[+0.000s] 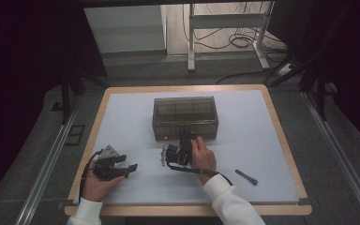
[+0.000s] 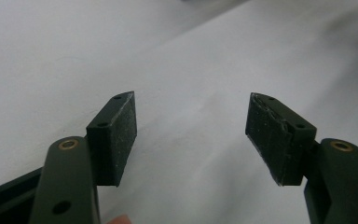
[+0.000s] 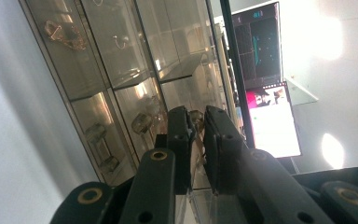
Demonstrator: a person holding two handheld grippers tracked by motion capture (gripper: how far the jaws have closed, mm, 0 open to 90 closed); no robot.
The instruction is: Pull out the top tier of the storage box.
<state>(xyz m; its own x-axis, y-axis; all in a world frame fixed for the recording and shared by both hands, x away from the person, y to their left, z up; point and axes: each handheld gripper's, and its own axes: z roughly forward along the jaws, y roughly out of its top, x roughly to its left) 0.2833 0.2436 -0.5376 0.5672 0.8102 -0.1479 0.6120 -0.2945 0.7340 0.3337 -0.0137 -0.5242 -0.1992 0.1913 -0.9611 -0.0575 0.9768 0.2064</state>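
**Smoky clear box, right gripper at its near wall**

Translucent plastic is what matters in the high view: a lidded compartment box (image 1: 185, 117) sits mid-table on the white mat (image 1: 262, 140), its long axis running across the table. The right gripper (image 1: 183, 140) is up against the box's near long wall, jaws pointing away from the person, so the box lies straight ahead of it and touching or nearly so. A small metal piece (image 1: 163, 155) stands just to that gripper's left, and a dark pen-like tool (image 1: 246, 176) lies well off to its right. The left gripper (image 1: 126, 168) rests near the table's front edge, well apart from the box, which lies ahead of it and to its right; the right hand is plainly the nearer one.

From the left gripper view, the left gripper (image 2: 191, 135) has its jaws spread wide with nothing between them, bare mat beneath.

From the right gripper view, the right gripper (image 3: 196, 140) has its jaws drawn nearly together. Whether the thin edge seen in the slit is pinched I cannot tell. Beyond the jaws the box (image 3: 121, 70) shows its divided cells with small metal parts inside. Judging by this, the next move turns on that near wall or the lid edge.
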